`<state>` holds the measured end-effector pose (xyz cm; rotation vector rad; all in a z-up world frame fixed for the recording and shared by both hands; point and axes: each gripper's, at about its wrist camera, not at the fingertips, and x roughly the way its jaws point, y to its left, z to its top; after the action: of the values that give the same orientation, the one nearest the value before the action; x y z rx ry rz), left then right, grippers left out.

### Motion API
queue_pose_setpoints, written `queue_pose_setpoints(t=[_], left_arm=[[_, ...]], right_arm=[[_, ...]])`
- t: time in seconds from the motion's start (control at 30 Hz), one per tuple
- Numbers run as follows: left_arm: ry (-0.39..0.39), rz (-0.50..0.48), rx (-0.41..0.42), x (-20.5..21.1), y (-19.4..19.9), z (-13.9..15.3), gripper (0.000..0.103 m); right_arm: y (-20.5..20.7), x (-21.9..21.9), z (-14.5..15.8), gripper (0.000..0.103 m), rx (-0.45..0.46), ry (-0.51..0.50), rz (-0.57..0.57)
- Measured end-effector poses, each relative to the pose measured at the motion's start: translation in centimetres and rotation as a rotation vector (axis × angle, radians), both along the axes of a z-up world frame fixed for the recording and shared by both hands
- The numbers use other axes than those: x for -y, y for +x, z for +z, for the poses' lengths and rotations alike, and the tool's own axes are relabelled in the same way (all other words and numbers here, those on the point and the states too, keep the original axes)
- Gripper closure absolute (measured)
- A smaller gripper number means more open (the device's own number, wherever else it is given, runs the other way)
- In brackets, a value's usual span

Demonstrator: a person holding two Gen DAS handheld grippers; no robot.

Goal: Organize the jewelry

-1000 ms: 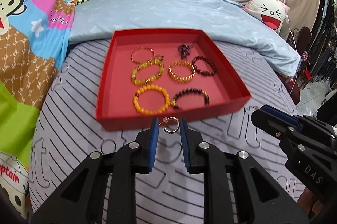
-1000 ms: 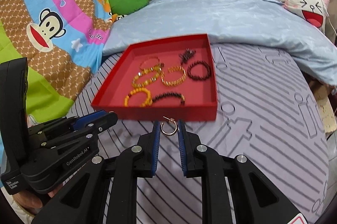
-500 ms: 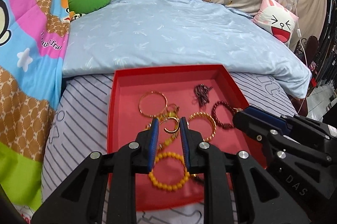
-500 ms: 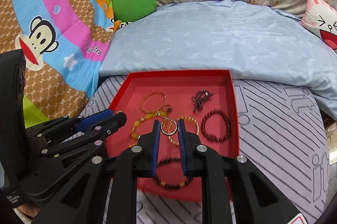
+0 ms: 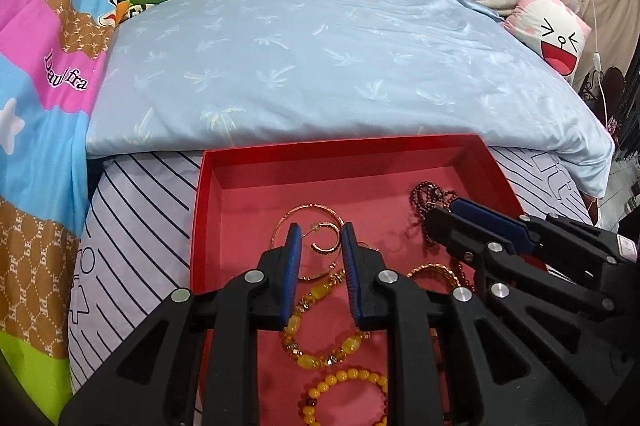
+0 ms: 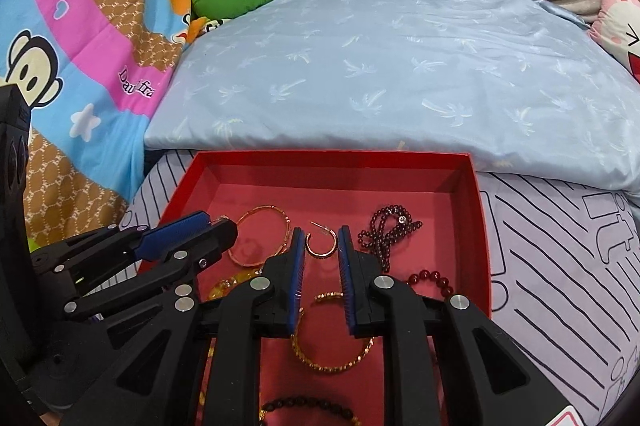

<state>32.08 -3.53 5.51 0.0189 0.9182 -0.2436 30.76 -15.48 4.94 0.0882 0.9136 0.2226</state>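
Pinching a small gold hoop each, two black grippers with blue pads hover over a red tray (image 5: 340, 145) that sits on a striped bedsheet (image 5: 132, 218).

In the left wrist view, the left gripper (image 5: 321, 246) is at lower centre. The left earring (image 5: 339, 236) fills the narrow gap between its tips and seems to touch both pads. The hoop lies straight ahead of the tongs. Its open ring faces the camera and spans the gap from side to side, with the thin post at its upper left. In the picture it overlaps a thin gold bangle (image 5: 308, 205) lying on the tray floor.

In the right wrist view, the right gripper (image 6: 320, 246) grips the right earring (image 6: 321, 254) in the same way, also at lower centre. This hoop sits over a bare patch of floor, between the bangle to its left and a dark red bead strand (image 6: 384, 234) to its right.

The next move is probably to let the hoops go into the tray. The right hoop looks better placed for that, with open floor under it. The left one would probably land on the bangle unless it first moves up-frame, where the floor is bare.

Each view adds something the other lacks. The left view shows the right gripper side-on at middle right, with its tips nearly together beside the bead strand. It also shows yellow bead bracelets (image 5: 320, 346) under the left fingers. The right view shows the left gripper at middle left, just beside the bangle. Neither view shows whether a hoop touches the floor.
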Motion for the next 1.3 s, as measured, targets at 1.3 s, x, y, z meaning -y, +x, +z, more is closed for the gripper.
queue_pose_setpoints(t=[1.3], left_arm=[[0.042, 0.040, 0.027, -0.1, -2.6, 1.4, 0.067]], right_arm=[[-3.6, 0.4, 2.2, 0.079, 0.027, -0.033, -0.052]])
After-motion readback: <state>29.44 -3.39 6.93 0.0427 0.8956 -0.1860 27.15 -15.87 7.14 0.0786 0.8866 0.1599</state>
